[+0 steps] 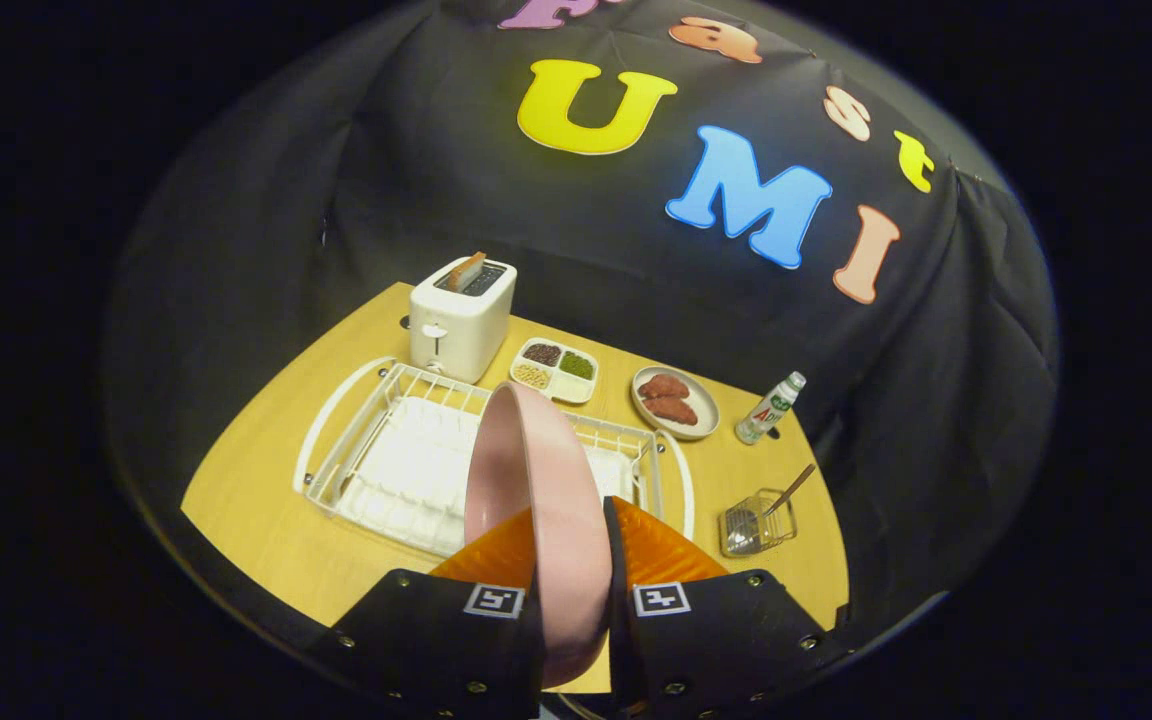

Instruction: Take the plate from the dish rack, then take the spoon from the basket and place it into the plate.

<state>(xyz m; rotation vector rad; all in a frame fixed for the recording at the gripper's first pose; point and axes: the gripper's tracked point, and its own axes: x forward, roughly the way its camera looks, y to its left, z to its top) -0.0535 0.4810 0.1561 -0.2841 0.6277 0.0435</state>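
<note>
Table (266, 520): wood top, everything sits on it.

Rack (406, 470): white wire, on a white tray, just ahead of the gripper. No dishes seen in the part that shows.

Plate (536, 500): pink, held on edge, upright, rim pointing away from the camera. It is up off the rack and hides the rack's right-centre part.

Gripper (571, 560): jaws pinching the plate, one orange finger (496, 555) on each face, plate rim running between them down to the black finger mounts. Both fingers look pressed on it.

Toaster (461, 315): white, beyond the rack's far left corner, a slice of toast (466, 270) sticking out of the slot.

Four-part tray (554, 368): just right of the toaster, behind the rack; holds beans or grains, dark, green and pale.

Small plate (676, 402): right of the tray, two brown food pieces on it.

Bottle (769, 408): clear, green label, tilted, right of the small plate, near the table's far edge.

Basket (758, 522): small wire one, right of the rack, near the right finger but apart from it.

Spoon (781, 500): in the basket, bowl end down inside the wire, handle leaning out up and to the right.
</note>
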